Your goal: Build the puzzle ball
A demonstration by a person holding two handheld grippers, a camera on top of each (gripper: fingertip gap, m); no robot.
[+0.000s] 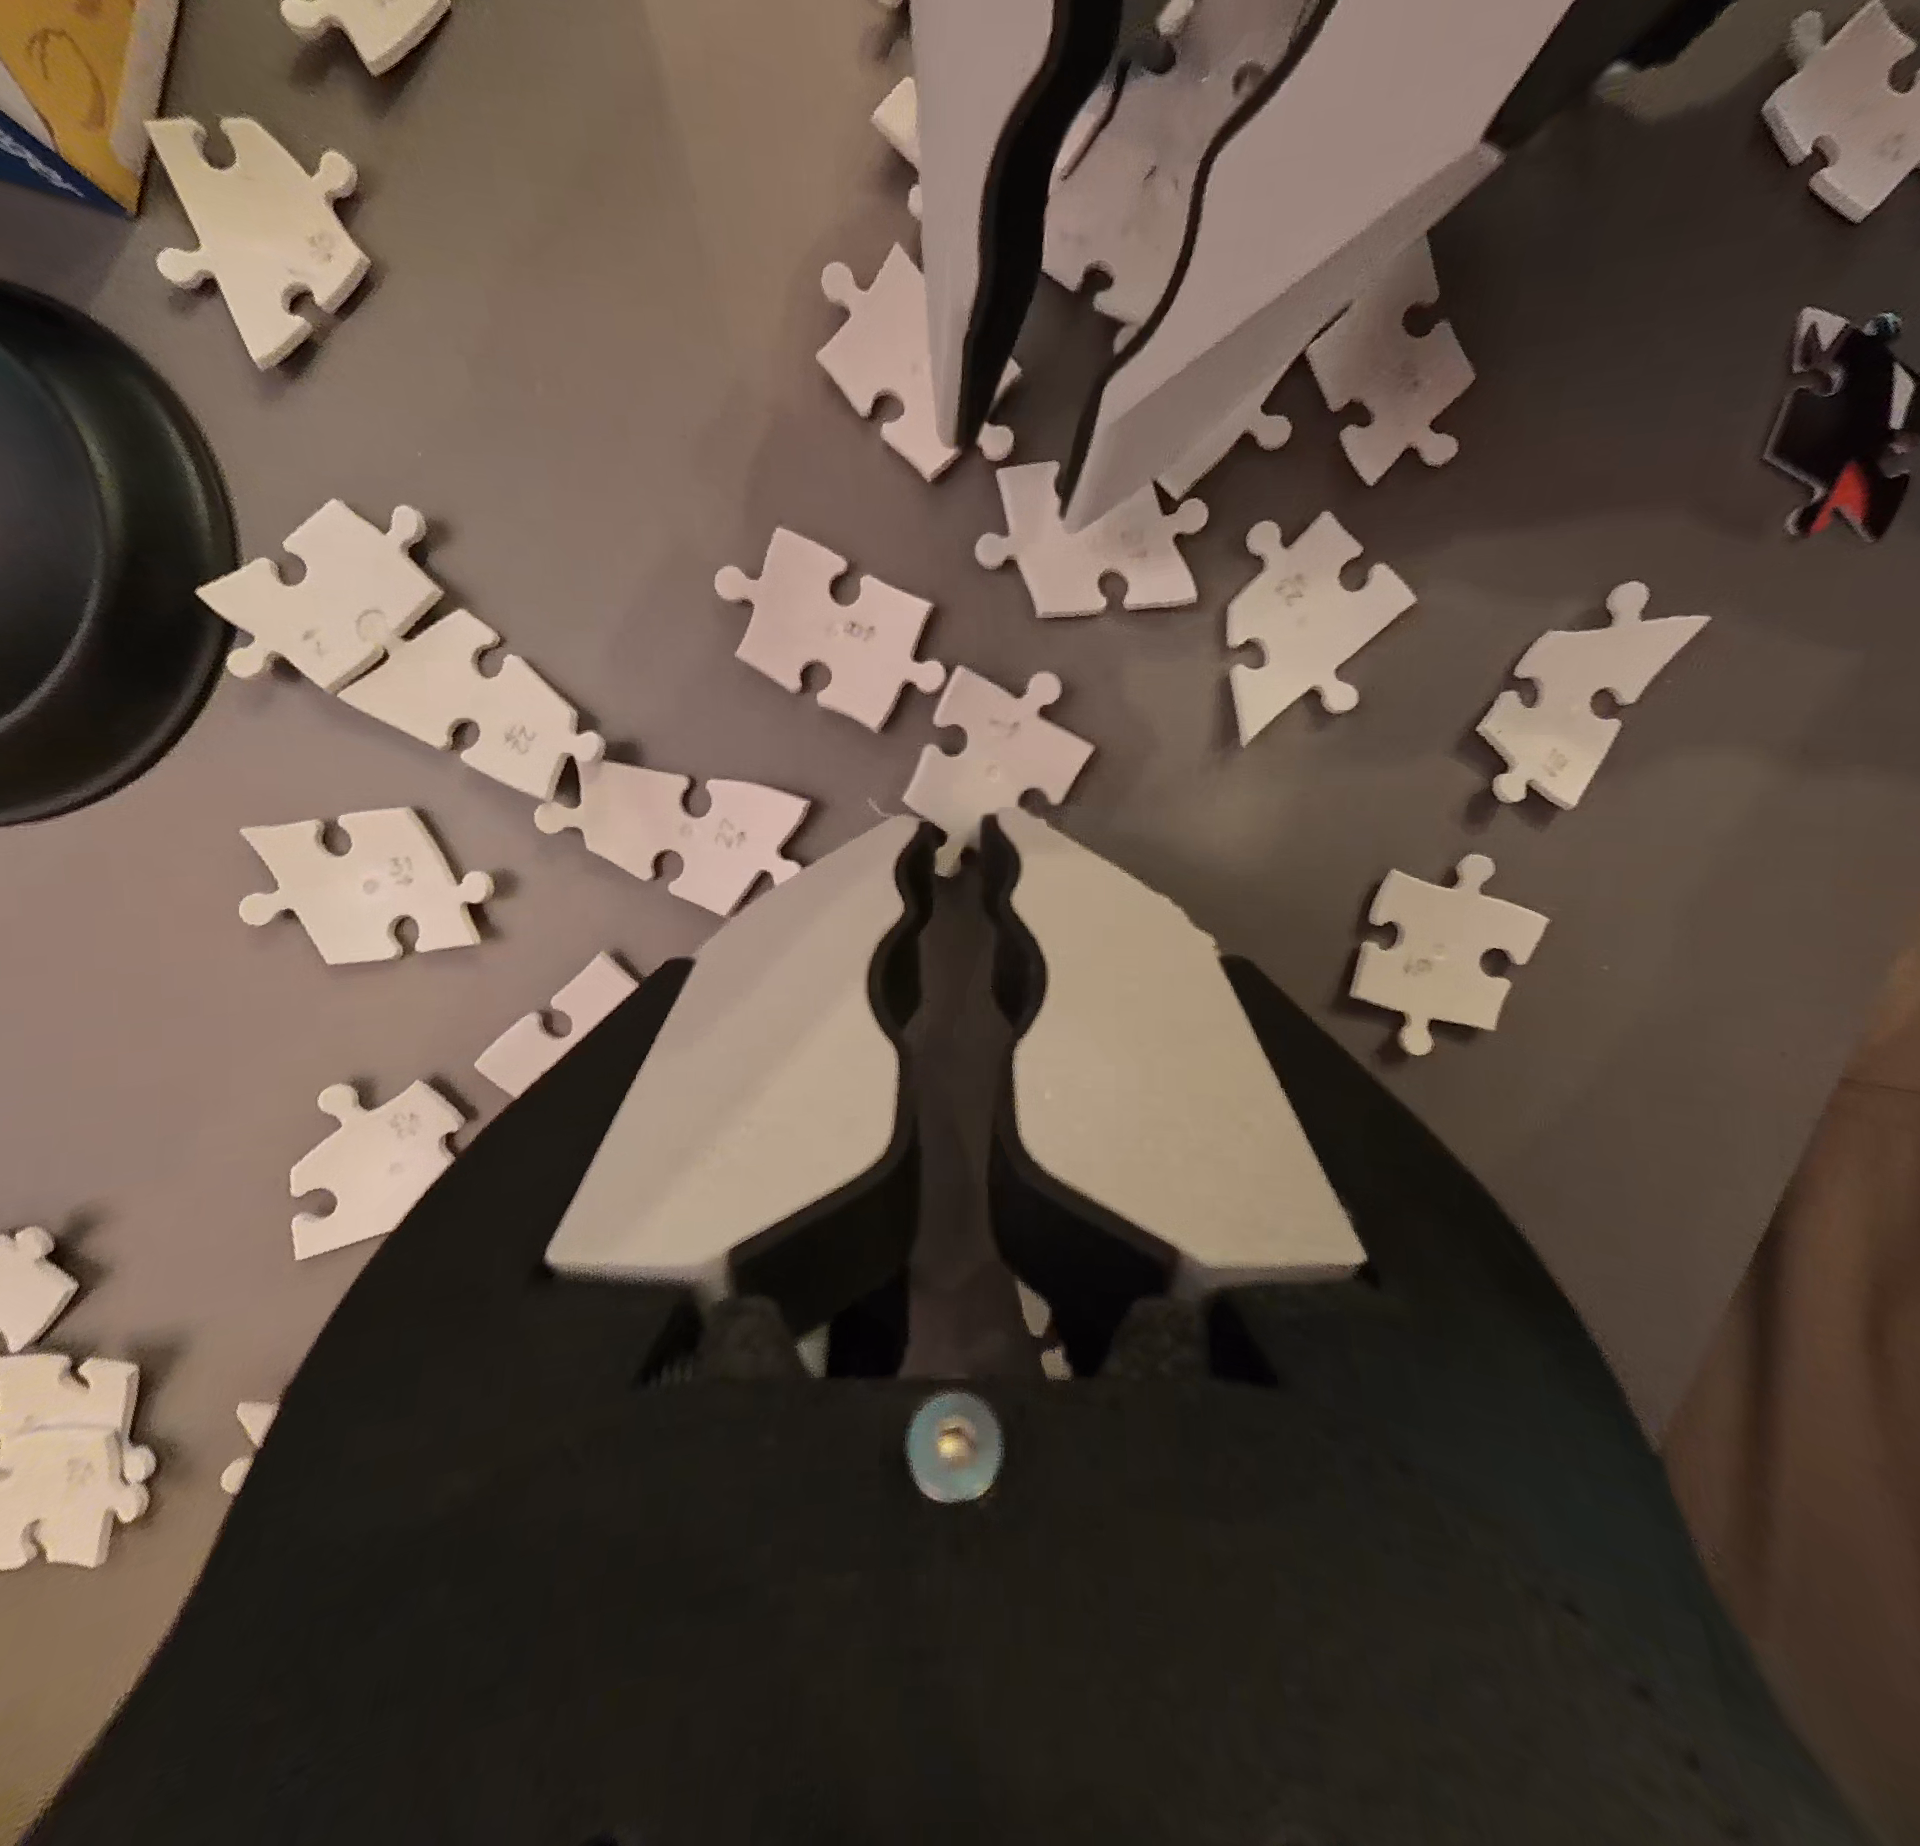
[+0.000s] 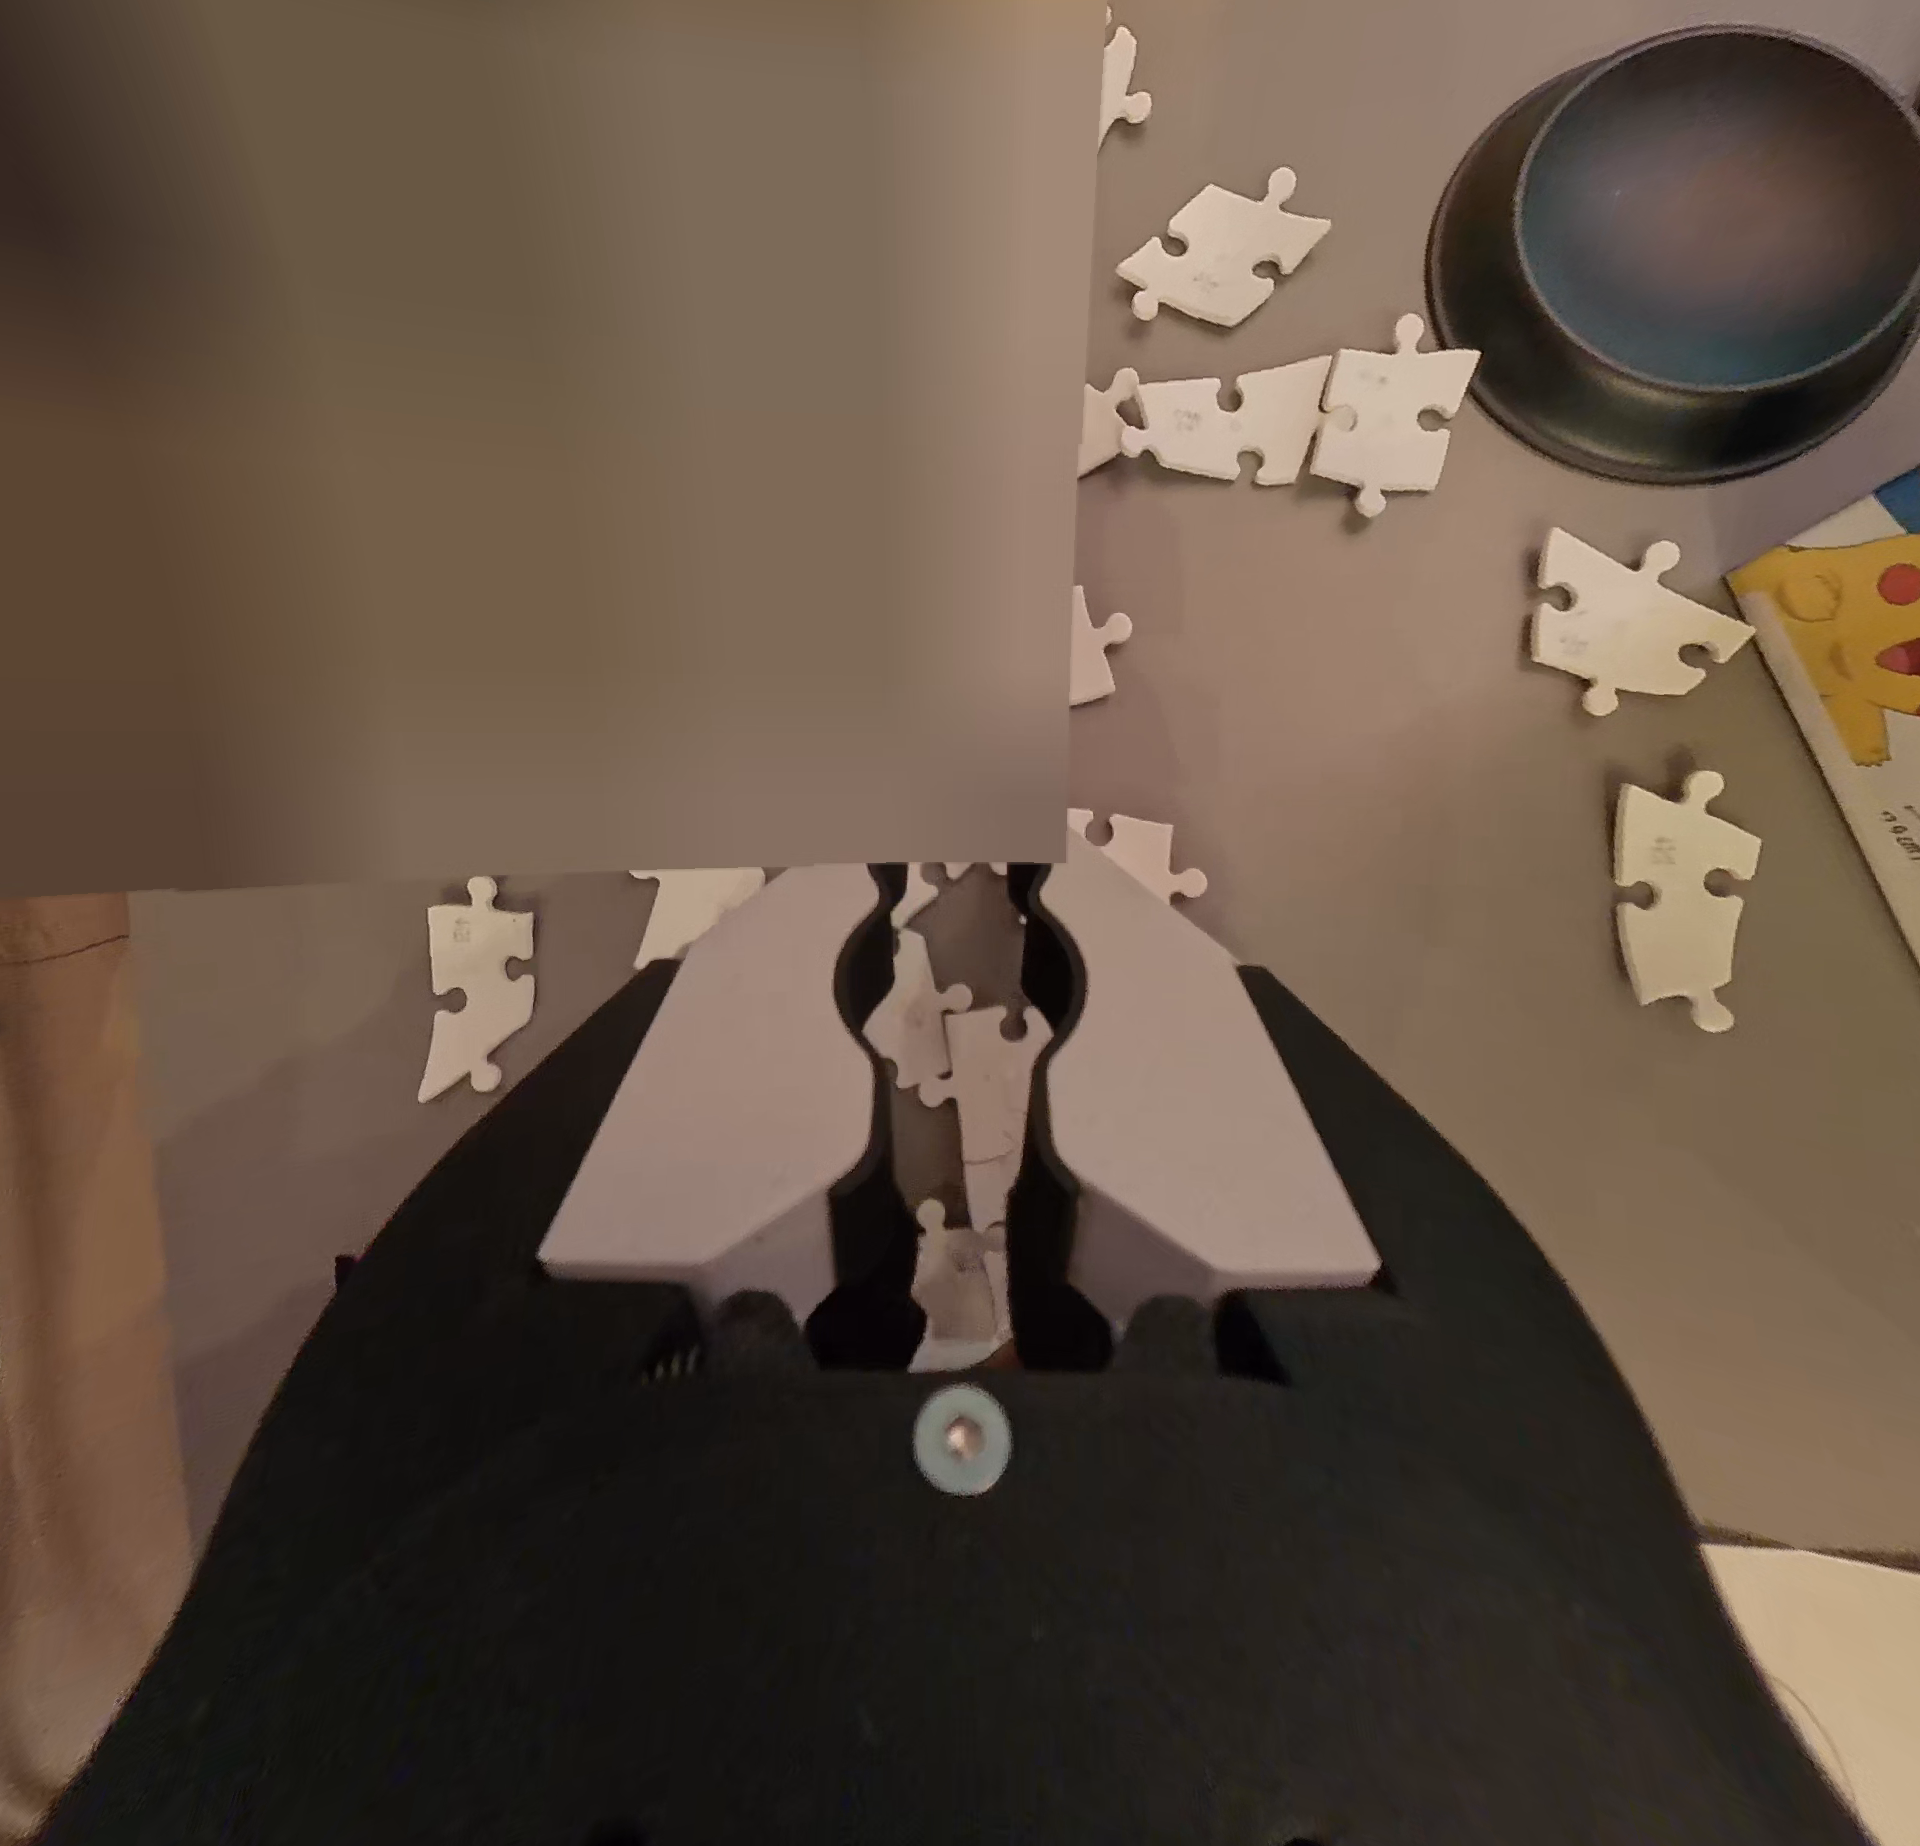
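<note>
Several white puzzle pieces lie face down across the grey table (image 1: pixel 623 362). My left gripper (image 1: pixel 958 842) points down at the table, and its tips are closed on the tab of one white puzzle piece (image 1: pixel 997 747). My right gripper (image 1: pixel 1023 482) comes in from the top of the left wrist view. It is open, with one tip resting on another white piece (image 1: pixel 1091 565). In the right wrist view the right gripper (image 2: pixel 956 892) is open, with loose pieces (image 2: pixel 977 1058) showing through the gap. A blurred patch hides its tips.
A black bowl-shaped stand (image 1: pixel 94 570) sits at the left; it also shows in the right wrist view (image 2: pixel 1683 269). A yellow puzzle box (image 1: pixel 73 51) lies at the far left corner. One dark printed piece (image 1: pixel 1844 425) lies face up at the right. Beige cloth of a person (image 1: pixel 1808 1277) is at the right edge. My hands' fingertips stand some 6 cm from each other.
</note>
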